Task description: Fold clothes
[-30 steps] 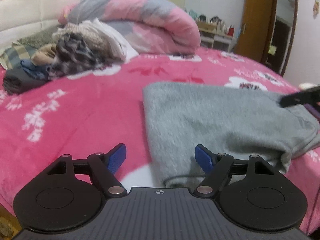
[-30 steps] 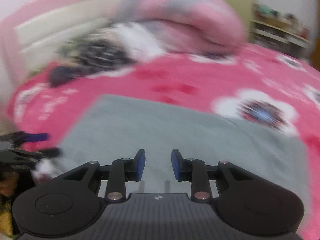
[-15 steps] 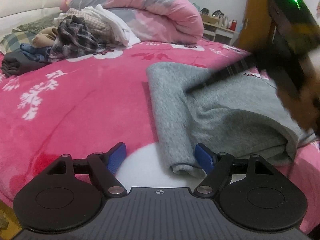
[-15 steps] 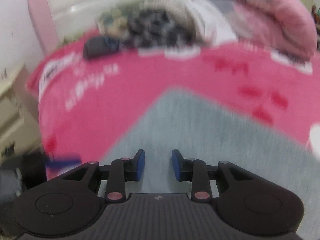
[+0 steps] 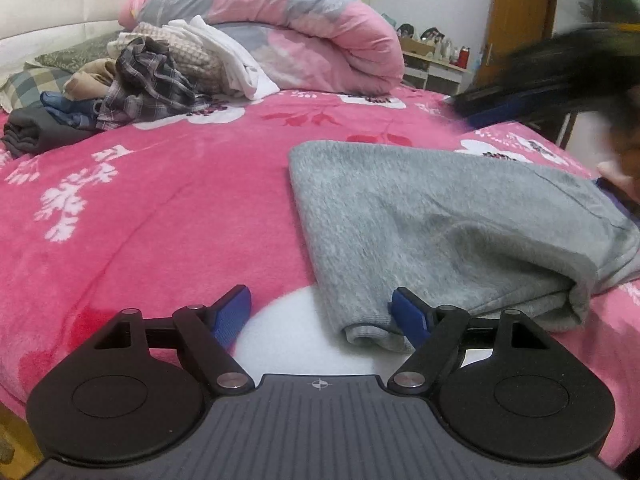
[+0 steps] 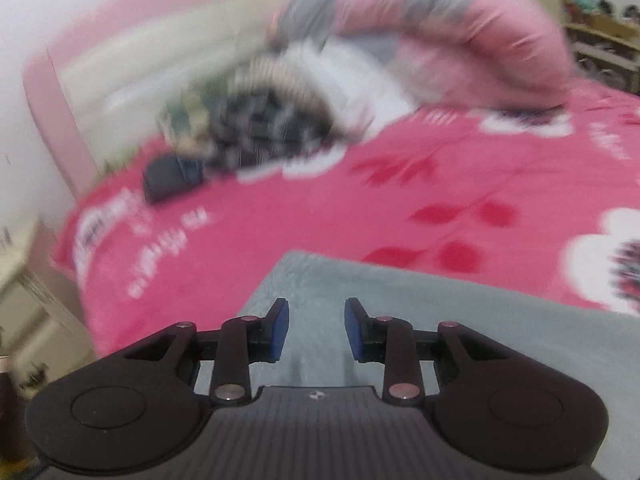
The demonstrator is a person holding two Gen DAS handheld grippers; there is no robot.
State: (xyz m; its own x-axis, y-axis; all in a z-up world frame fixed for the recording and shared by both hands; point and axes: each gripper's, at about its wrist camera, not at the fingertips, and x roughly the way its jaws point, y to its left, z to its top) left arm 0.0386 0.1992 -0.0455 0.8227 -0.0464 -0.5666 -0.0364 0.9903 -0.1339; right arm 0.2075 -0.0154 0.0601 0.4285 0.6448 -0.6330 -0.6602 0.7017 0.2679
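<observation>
A grey fleece garment point(image 5: 420, 216) lies folded on the pink flowered bedspread point(image 5: 168, 216). Its rolled near corner point(image 5: 368, 328) rests against the inside of my left gripper's right finger. My left gripper point(image 5: 320, 300) is wide open and low over the bed, with nothing pinched. In the right wrist view my right gripper point(image 6: 316, 308) hovers over the garment's far left corner point(image 6: 304, 276). Its jaws stand a little apart with nothing between the pads. From the left wrist view that right gripper point(image 5: 560, 72) is a dark blur above the garment's far right side.
A heap of unfolded clothes point(image 5: 152, 76) and a dark folded piece point(image 5: 32, 132) sit at the bed's far left. A rolled pink-and-grey quilt point(image 5: 304, 32) lies behind them. Beyond the bed are a white headboard point(image 5: 52, 28), a cluttered shelf point(image 5: 436, 60) and a wooden door point(image 5: 516, 20).
The right gripper has lifted off the middle of the grey garment and drawn back to the upper right. Its own view has swung toward the clothes heap. The left gripper has stayed put.
</observation>
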